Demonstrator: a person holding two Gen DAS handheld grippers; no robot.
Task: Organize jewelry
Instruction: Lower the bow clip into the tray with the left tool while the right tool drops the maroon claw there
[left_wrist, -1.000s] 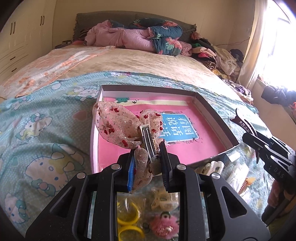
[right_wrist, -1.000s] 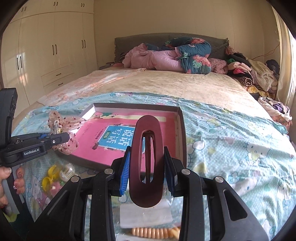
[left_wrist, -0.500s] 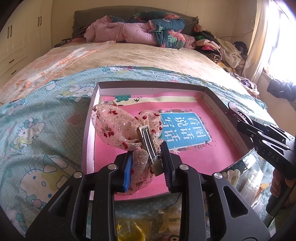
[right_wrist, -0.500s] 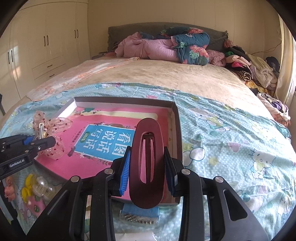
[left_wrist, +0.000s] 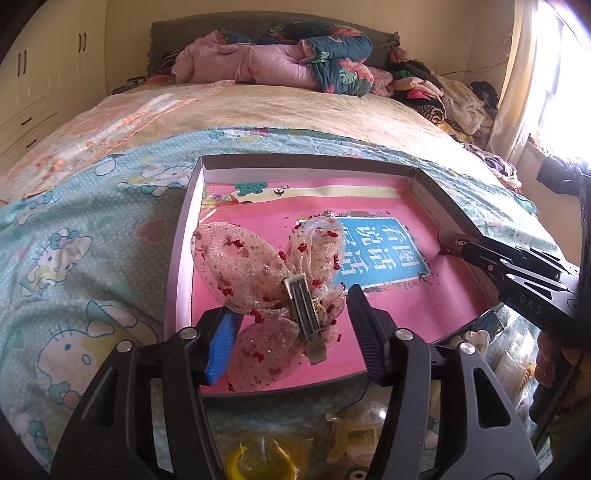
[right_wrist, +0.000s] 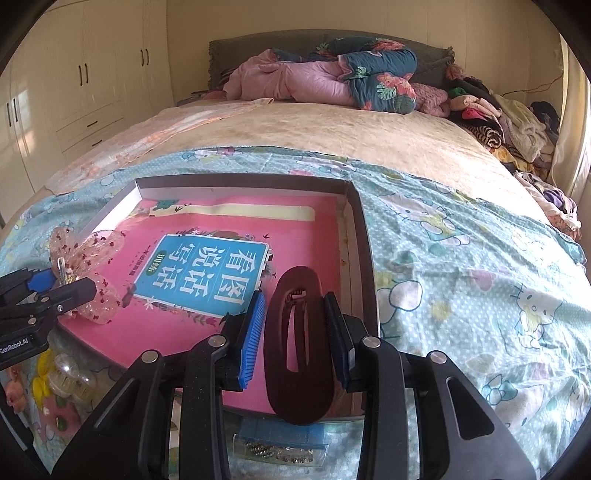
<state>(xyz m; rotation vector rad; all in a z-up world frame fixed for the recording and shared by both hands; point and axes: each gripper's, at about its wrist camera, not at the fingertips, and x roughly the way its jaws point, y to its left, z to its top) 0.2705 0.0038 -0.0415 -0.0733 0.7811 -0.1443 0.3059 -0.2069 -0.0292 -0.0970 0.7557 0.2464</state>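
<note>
A shallow box (left_wrist: 184, 225) (right_wrist: 364, 236) with a pink book (left_wrist: 399, 295) (right_wrist: 295, 229) inside lies on the bed. A sheer pink bow hair clip (left_wrist: 266, 280) (right_wrist: 92, 258) lies on the book at the box's near left. My left gripper (left_wrist: 291, 325) (right_wrist: 55, 284) is open, its fingers on either side of the bow. A dark red oval hair clip (right_wrist: 299, 343) (left_wrist: 448, 242) stands between the pads of my right gripper (right_wrist: 295, 328) over the box's near right corner. The jaws have parted, with a gap at the left pad.
Loose hair accessories in clear bags lie in front of the box: yellow rings (left_wrist: 258, 461) (right_wrist: 42, 380), a cream claw clip (left_wrist: 354, 432), a blue card of pins (right_wrist: 280, 439). Hello Kitty sheet (right_wrist: 461, 295) surrounds the box. Folded quilts (right_wrist: 332, 81) and clothes are at the headboard.
Both grippers moved forward over the box. My left gripper opened and let go of the bow, which now lies on the book. My right gripper's jaws widened around the dark red clip.
</note>
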